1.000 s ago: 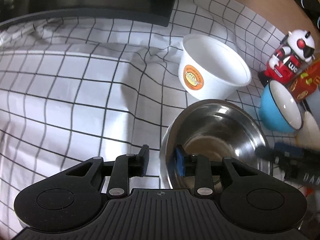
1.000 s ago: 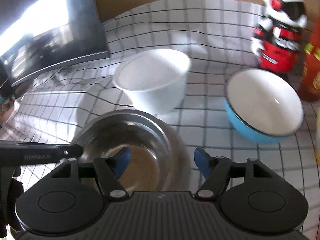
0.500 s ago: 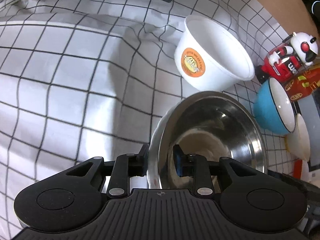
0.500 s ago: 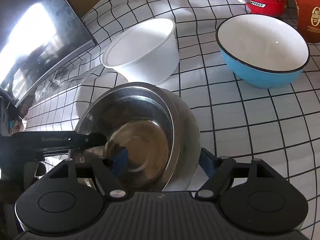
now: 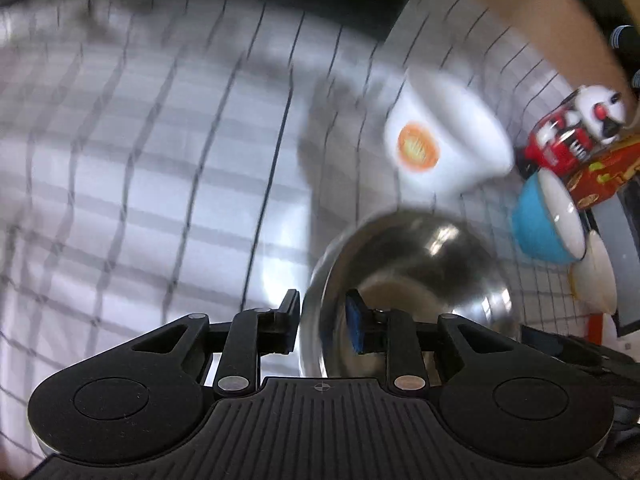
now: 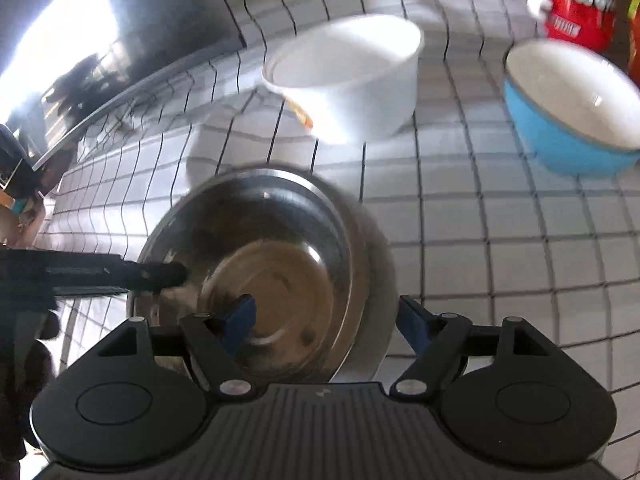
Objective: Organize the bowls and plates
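Two hand-held grippers straddle the steel bowl (image 6: 264, 276) at lower centre: left hand-held gripper (image 5: 322, 326) closing on its rim, right hand-held gripper (image 6: 326, 320) wide. Next, probably nesting it with the white bowl (image 6: 352, 80).

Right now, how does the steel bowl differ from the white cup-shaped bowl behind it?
The steel bowl is shiny metal, wide and shallow; the white bowl is matte, narrower, taller, with an orange logo. The steel bowl's rim sits between both claws' fingers; nothing touches the white bowl. Both are empty and upright on the checked cloth.
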### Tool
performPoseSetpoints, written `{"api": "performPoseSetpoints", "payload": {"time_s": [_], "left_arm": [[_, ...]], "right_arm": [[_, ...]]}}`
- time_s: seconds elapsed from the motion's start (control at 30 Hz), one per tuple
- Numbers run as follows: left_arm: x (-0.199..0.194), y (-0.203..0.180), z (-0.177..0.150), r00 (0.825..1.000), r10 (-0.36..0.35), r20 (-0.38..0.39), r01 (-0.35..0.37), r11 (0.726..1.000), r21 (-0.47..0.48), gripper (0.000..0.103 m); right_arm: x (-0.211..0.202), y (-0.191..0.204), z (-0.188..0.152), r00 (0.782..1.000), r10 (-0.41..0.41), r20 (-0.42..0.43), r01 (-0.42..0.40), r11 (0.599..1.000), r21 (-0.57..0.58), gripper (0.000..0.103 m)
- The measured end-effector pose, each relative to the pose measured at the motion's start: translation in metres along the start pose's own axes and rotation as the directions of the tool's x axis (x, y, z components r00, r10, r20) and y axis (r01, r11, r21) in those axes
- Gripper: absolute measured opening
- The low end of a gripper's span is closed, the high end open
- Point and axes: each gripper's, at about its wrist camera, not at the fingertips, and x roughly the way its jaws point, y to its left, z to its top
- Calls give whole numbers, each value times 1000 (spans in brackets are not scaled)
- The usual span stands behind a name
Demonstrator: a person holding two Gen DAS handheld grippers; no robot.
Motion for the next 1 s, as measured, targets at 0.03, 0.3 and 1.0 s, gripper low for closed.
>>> {"api": "performPoseSetpoints", "payload": {"time_s": [0.03, 0.3, 1.0], "left_arm": [[-9, -3, 3, 999, -3, 43, 2, 1000, 14, 27], [-40, -56, 29, 975, -68, 212, 73, 997, -13, 28], [101, -242, 27, 989, -115, 89, 135, 954, -268, 28]], "right_arm": [[-7, -1, 0, 999, -16, 29, 17, 1000, -17, 78], [-88, -62, 1, 882, -329, 338, 406, 894, -191, 88], [-39, -245, 128, 992, -60, 112, 71, 993, -96, 62]]}}
